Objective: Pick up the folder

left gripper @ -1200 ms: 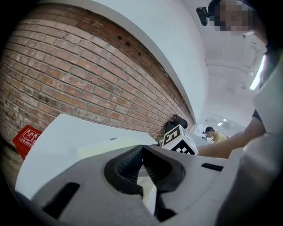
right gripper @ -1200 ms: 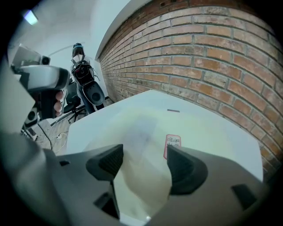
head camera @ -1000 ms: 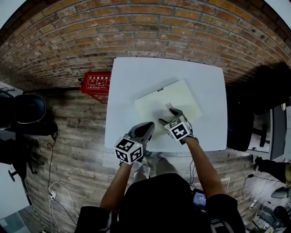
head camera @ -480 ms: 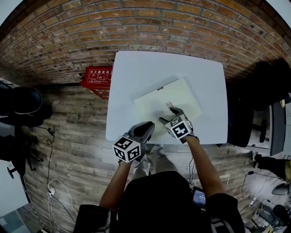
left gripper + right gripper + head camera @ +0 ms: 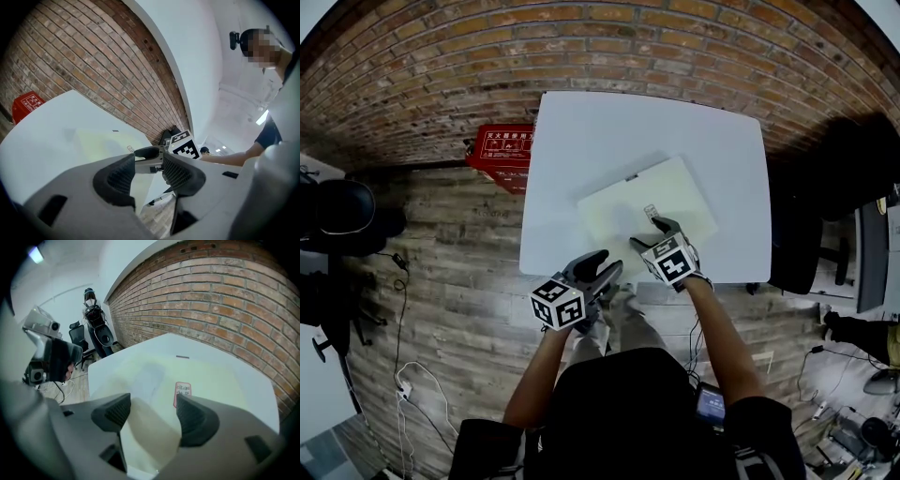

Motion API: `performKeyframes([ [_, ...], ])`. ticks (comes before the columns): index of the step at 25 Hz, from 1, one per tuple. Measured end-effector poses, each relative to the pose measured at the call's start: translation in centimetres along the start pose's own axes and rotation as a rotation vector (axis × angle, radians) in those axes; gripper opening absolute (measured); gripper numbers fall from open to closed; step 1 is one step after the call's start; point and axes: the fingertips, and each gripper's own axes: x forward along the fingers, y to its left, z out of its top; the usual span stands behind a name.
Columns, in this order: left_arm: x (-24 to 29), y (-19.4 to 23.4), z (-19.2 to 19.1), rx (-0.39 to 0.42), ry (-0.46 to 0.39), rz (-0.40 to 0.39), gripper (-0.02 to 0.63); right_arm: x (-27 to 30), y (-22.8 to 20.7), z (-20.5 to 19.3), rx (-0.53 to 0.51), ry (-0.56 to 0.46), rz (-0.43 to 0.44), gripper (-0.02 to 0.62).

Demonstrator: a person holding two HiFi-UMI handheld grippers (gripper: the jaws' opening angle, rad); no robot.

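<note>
The folder lies flat by the table's near edge, not lifted yet. My right gripper hovers over it, jaws wide. My left gripper, jaws just opening, holds nothing at that edge.

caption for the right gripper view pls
Right gripper, fingers apart, poised over the yellow folder on a white table beside a brick wall.

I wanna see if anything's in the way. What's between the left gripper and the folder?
Just bare white table, the head view shows. The left gripper has just been opening its jaws, nothing between them.
</note>
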Motion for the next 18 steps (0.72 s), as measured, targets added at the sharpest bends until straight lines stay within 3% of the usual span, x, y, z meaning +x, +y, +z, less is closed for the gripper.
performKeyframes([
  [6,-1.4,0.5,-2.0,-0.043,0.011,0.003,0.192,-0.4,1.0,-0.9,0.004,0.015,-0.011,0.296],
  [12,-3.1,1.3,-3.7,-0.207,-0.019,-0.045,0.218,-0.9,1.9,-1.4,0.017,0.023,-0.020,0.296],
  [18,-4.4,2.1,-6.5,-0.270,0.017,-0.043,0.261,-1.2,2.9,-1.9,0.023,0.020,-0.025,0.296],
])
